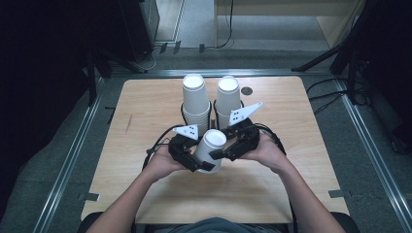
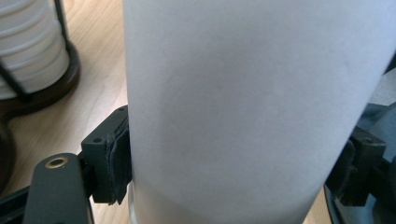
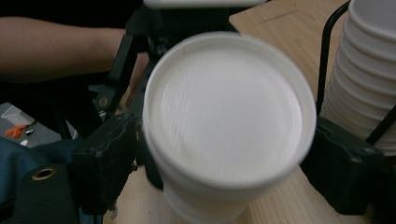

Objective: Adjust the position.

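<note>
Near the frame's centre, an upside-down cup [image 1: 212, 145] sits between both grippers: the left gripper [image 1: 190, 158] has its fingers [image 2: 113, 163] pinching the wall, the right gripper [image 1: 228, 149] fingers spread beside it. Stacking seems midway; two stacks [image 1: 194, 99] wait beyond on the tabletop [image 1: 291, 121].
</note>
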`<state>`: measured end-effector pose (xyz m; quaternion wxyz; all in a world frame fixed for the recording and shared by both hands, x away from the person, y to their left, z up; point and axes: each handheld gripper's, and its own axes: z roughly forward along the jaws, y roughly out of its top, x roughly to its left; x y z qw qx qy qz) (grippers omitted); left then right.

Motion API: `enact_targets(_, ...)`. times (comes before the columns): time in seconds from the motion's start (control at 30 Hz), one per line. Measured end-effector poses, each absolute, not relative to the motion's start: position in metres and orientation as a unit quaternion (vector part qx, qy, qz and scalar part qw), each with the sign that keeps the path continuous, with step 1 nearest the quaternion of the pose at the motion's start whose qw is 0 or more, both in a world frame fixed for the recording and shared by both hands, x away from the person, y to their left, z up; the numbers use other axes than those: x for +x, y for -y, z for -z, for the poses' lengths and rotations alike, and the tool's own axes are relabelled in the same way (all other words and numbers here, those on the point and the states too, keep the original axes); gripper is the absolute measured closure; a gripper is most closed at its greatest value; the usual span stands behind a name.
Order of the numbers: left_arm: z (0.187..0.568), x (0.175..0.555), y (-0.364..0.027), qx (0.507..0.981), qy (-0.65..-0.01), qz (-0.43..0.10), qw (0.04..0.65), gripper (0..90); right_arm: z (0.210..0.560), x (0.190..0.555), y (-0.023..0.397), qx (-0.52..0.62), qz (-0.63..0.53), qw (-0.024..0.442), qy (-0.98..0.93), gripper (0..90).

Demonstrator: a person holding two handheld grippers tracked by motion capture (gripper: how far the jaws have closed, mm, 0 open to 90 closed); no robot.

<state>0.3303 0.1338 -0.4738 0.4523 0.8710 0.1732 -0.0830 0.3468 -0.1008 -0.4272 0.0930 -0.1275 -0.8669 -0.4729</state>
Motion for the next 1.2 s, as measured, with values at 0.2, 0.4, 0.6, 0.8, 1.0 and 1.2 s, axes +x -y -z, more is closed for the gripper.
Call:
enact_targets(0.2, 0.468, 0.33, -0.15, 0.877, -0.181, 0.071, 0.438, 17.5, 0.434, 0.348, 0.107, -0.136, 0.442, 0.075, 0.884, 15.0)
enact_targets(0.4, 0.464, 0.331, -0.155, 0.886, -0.186, 0.066, 0.42, 17.4, 0.443, 0.345, 0.107, -0.132, 0.418, 0.071, 0.896, 16.8)
enact_targets(0.6, 0.46, 0.332, -0.155, 0.895, -0.187, 0.062, 0.401, 17.3, 0.454, 0.338, 0.113, -0.128, 0.394, 0.063, 0.908, 21.0)
enact_targets(0.8, 0.455, 0.34, -0.154, 0.904, -0.184, 0.057, 0.381, 17.3, 0.457, 0.34, 0.116, -0.127, 0.39, 0.065, 0.91, 23.7)
enact_targets(1.0, 0.448, 0.348, -0.148, 0.918, -0.174, 0.051, 0.353, 17.3, 0.458, 0.342, 0.12, -0.131, 0.39, 0.058, 0.91, 23.8)
enact_targets(1.2, 0.438, 0.35, -0.142, 0.927, -0.163, 0.057, 0.333, 16.7, 0.458, 0.341, 0.124, -0.131, 0.39, 0.052, 0.91, 23.8)
